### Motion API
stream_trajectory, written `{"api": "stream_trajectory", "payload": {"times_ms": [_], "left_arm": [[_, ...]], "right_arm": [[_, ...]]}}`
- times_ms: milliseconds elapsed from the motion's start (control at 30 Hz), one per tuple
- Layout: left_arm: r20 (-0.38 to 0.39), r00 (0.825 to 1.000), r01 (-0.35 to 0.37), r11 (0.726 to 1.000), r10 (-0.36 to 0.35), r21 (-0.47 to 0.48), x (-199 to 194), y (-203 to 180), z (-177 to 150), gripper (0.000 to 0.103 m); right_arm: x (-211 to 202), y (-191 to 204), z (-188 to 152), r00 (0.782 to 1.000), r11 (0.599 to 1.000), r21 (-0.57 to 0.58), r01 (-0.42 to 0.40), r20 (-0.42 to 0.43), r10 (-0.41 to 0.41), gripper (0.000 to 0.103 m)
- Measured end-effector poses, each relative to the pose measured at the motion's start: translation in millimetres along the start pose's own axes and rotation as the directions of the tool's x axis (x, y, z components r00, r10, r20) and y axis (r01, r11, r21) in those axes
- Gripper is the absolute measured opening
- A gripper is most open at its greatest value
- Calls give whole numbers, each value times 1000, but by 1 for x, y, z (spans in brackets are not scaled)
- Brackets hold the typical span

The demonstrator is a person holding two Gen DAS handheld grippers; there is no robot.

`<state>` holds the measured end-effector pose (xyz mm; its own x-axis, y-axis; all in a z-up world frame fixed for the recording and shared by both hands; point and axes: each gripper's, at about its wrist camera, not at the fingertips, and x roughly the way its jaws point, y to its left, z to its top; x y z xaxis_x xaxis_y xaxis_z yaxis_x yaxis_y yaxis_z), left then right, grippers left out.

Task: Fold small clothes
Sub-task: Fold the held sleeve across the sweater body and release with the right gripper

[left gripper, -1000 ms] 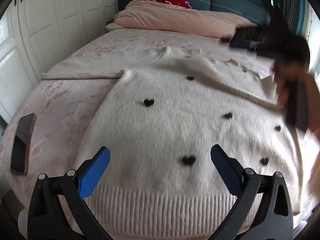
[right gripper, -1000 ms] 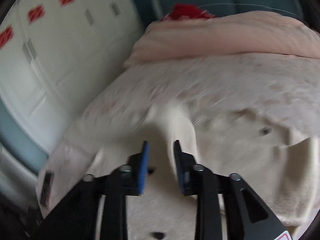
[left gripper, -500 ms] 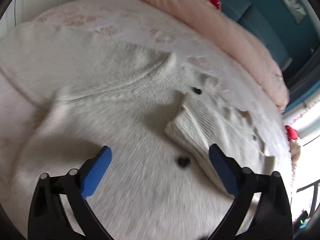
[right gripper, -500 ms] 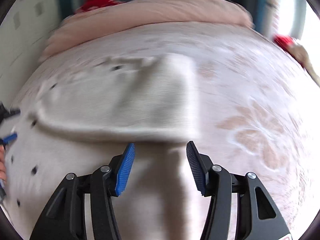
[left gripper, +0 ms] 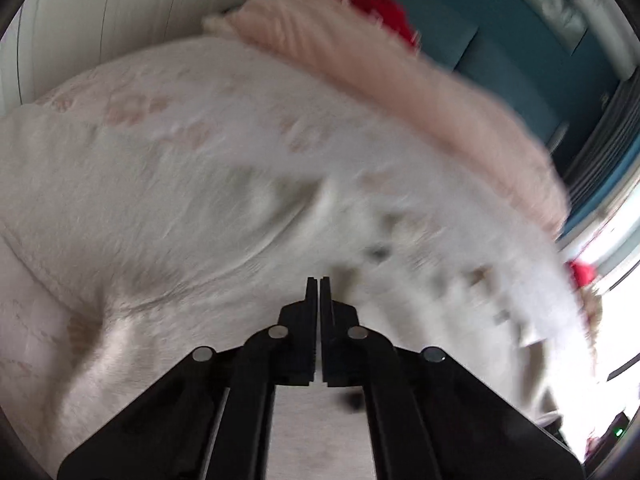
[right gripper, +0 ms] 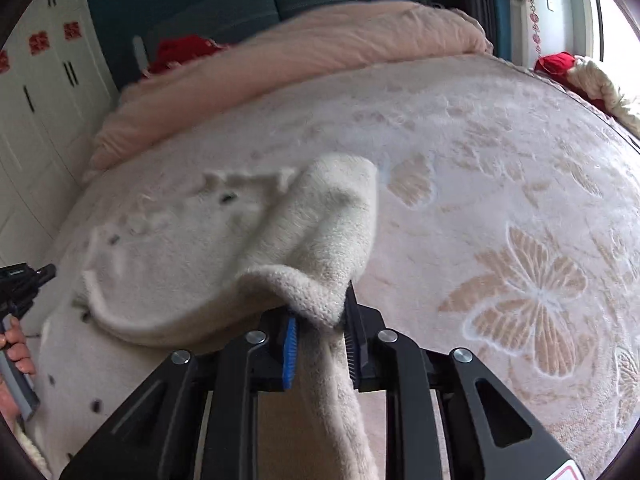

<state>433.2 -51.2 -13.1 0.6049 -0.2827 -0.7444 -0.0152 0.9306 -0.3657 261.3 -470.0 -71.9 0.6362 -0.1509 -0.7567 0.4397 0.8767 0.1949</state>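
Observation:
A fluffy white sweater (right gripper: 168, 240) with small black hearts lies spread on the bed; it shows blurred in the left wrist view (left gripper: 180, 220). My right gripper (right gripper: 320, 328) is shut on a bunched fold of the sweater's right side (right gripper: 316, 256), lifting it above the body. My left gripper (left gripper: 319, 284) has its jaws pressed together over the sweater's middle, and I see no cloth between them. The left gripper also appears at the left edge of the right wrist view (right gripper: 20, 284), held by a hand.
The bed cover (right gripper: 520, 200) is pale with butterfly patterns and stretches to the right. A pink duvet (right gripper: 320, 52) lies across the head of the bed, with a red item (right gripper: 180, 50) behind it. White wardrobes (right gripper: 36, 100) stand on the left.
My right gripper closed on the sweater's right fold and raised it. My left gripper went from wide open to shut and moved up the sweater.

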Motion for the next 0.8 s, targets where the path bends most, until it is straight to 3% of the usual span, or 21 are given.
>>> {"api": "stream_trajectory", "payload": {"times_ms": [67, 100, 167, 233, 267, 300, 333, 400, 467, 533, 600, 667, 800], "left_arm": [[-86, 995, -43, 999, 44, 12, 19, 16, -14, 0], [-75, 997, -18, 1000, 18, 0, 17, 22, -18, 2], [-50, 999, 18, 999, -19, -33, 3, 31, -20, 3], [-41, 996, 75, 994, -79, -76, -14, 45, -20, 15], [-25, 996, 87, 992, -90, -92, -23, 55, -21, 32], [-7, 997, 81, 991, -82, -109, -33, 65, -20, 42], [19, 999, 48, 989, -46, -137, -46, 80, -17, 58], [51, 999, 18, 984, -9, -175, -62, 107, -12, 64], [63, 996, -51, 975, 66, -216, -78, 143, 4, 78], [76, 987, -118, 962, 140, -248, -88, 182, 24, 83], [64, 978, -172, 944, 197, -282, -89, 215, 41, 89], [47, 963, -233, 910, 264, -342, -88, 256, 60, 89], [-1, 914, -361, 813, 405, -457, -83, 328, 92, 90]], "right_arm": [[22, -16, -10, 995, 999, 39, 21, -96, -17, 19], [21, -20, -13, 995, 998, 58, 7, -98, -2, 20], [1, -16, -11, 997, 997, 53, 48, -62, -44, 28], [-19, -7, -13, 998, 998, 38, 51, -33, -50, 32], [-28, -1, -17, 999, 999, 35, 33, -21, -32, 35], [-38, 8, -24, 1000, 1000, 31, 2, -16, -2, 40], [-42, 16, -31, 1000, 999, 24, -20, -20, 21, 43], [-47, 42, -52, 997, 998, -20, -56, -45, 55, 43], [-47, 72, -78, 995, 994, -86, -75, -73, 69, 46], [-45, 99, -102, 993, 985, -149, -90, -92, 77, 56], [-48, 121, -118, 998, 972, -234, -36, -54, 24, 61], [-53, 136, -126, 1000, 948, -318, 13, -9, -16, 63], [-44, 137, -136, 999, 945, -325, 33, -4, -36, 70]]}}
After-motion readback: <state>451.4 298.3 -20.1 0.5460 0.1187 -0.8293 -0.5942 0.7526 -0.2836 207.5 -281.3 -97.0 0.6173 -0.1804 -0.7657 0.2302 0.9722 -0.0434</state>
